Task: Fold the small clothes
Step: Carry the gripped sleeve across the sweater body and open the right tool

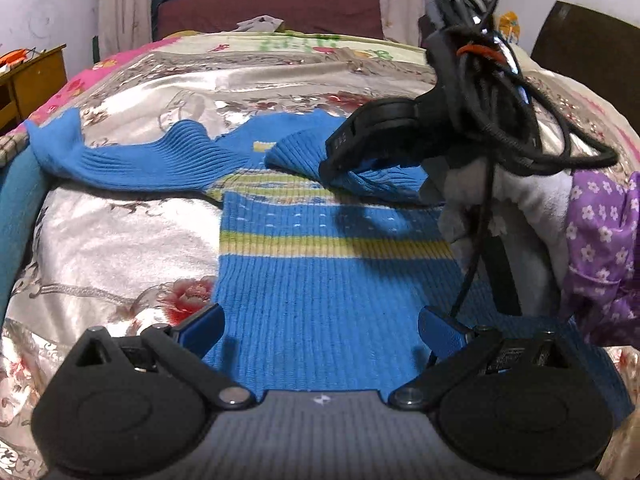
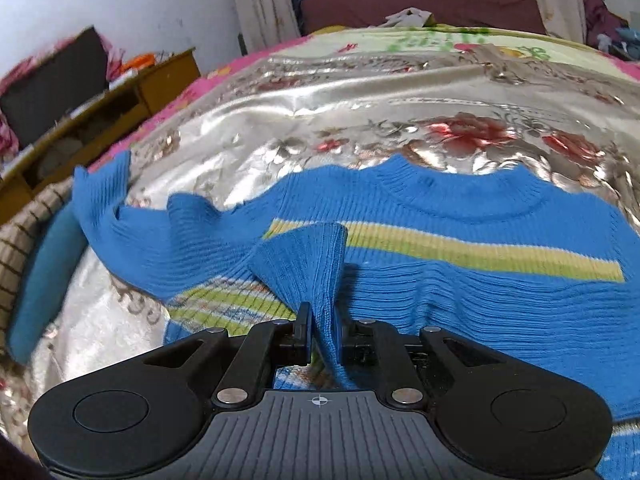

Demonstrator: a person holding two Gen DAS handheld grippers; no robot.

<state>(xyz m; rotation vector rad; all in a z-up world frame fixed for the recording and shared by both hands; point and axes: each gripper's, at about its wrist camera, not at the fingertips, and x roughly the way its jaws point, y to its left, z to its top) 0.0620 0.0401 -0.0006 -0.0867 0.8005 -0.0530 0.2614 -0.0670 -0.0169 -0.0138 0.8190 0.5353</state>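
A small blue knit sweater (image 1: 312, 304) with yellow-green stripes lies flat on the bed. Its left sleeve (image 1: 132, 160) stretches out to the left. My left gripper (image 1: 320, 332) is open and empty, hovering low over the sweater's hem. My right gripper (image 2: 322, 332) is shut on the right sleeve (image 2: 308, 264) and holds it folded across the sweater's chest. The right gripper also shows in the left wrist view (image 1: 340, 160), with its cables, over the sweater's upper right part. The neckline (image 2: 468, 200) faces away from me.
The bed has a shiny silver floral cover (image 1: 120, 240). A teal garment (image 2: 44, 280) and a striped one (image 2: 20, 232) lie at the left edge. A wooden cabinet (image 2: 120, 96) stands left of the bed. A purple floral sleeve (image 1: 600, 252) is at the right.
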